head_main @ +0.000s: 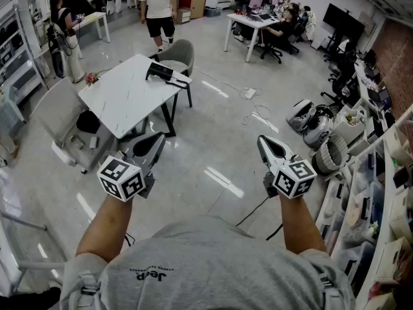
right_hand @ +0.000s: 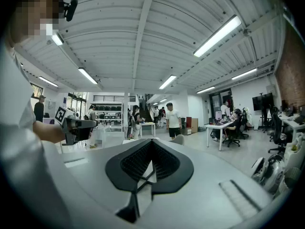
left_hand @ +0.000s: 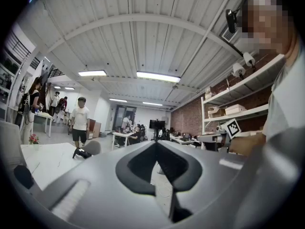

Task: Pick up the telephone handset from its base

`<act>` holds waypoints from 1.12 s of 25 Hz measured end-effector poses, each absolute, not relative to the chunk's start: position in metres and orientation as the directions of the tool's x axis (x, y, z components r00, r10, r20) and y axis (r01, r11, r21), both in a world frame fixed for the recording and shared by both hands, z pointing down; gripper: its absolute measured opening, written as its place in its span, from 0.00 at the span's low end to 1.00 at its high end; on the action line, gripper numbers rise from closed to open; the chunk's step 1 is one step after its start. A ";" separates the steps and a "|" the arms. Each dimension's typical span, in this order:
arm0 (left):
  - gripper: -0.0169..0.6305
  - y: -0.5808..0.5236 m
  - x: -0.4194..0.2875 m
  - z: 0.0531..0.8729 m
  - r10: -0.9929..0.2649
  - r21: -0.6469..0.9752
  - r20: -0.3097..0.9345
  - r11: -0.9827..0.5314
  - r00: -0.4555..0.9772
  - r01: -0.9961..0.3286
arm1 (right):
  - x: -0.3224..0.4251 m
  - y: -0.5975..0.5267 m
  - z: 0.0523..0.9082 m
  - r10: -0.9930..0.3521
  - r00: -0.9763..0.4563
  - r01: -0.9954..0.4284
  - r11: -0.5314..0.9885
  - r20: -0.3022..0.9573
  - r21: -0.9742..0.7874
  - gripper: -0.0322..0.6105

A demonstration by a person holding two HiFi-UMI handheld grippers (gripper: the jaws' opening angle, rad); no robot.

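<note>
The black telephone (head_main: 161,72), handset on its base, sits near the far corner of a white table (head_main: 126,95), well ahead of me and to the left. In the left gripper view the telephone (left_hand: 81,152) shows small on the table top (left_hand: 45,161). My left gripper (head_main: 159,139) is held level over the floor short of the table, its jaws shut with nothing between them; its tips (left_hand: 156,144) meet. My right gripper (head_main: 262,140) hangs level to the right, far from the table, shut and empty, with its tips (right_hand: 151,142) together.
Grey chairs stand at the table's far end (head_main: 179,53) and left side (head_main: 61,124). A person (head_main: 158,8) walks beyond the table. Cables (head_main: 248,95) lie on the floor. Shelving (head_main: 387,192) and round baskets (head_main: 329,154) line the right side.
</note>
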State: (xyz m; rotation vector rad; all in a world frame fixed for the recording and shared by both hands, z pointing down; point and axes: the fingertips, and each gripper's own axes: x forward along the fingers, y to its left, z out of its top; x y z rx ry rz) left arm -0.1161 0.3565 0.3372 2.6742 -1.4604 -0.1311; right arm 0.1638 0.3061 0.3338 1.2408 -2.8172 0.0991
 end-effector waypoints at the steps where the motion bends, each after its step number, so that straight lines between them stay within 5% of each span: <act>1: 0.11 0.356 -0.116 0.337 -0.841 0.120 -0.032 -0.539 0.539 -0.834 | 0.164 0.305 0.333 -0.735 -0.673 -0.739 0.673 0.080 -0.034 0.05; 26: 0.11 0.339 -0.087 0.330 -0.837 0.131 -0.033 -0.545 0.546 -0.828 | 0.192 0.289 0.323 -0.745 -0.665 -0.747 0.663 0.042 -0.053 0.06; 27: 0.12 0.338 -0.082 0.329 -0.830 0.134 -0.032 -0.555 0.557 -0.821 | 0.194 0.288 0.322 -0.742 -0.669 -0.743 0.667 0.041 -0.054 0.06; 28: 0.31 0.337 -0.077 0.328 -0.825 0.134 -0.029 -0.563 0.565 -0.815 | 0.198 0.288 0.321 -0.739 -0.673 -0.740 0.671 0.039 -0.054 0.06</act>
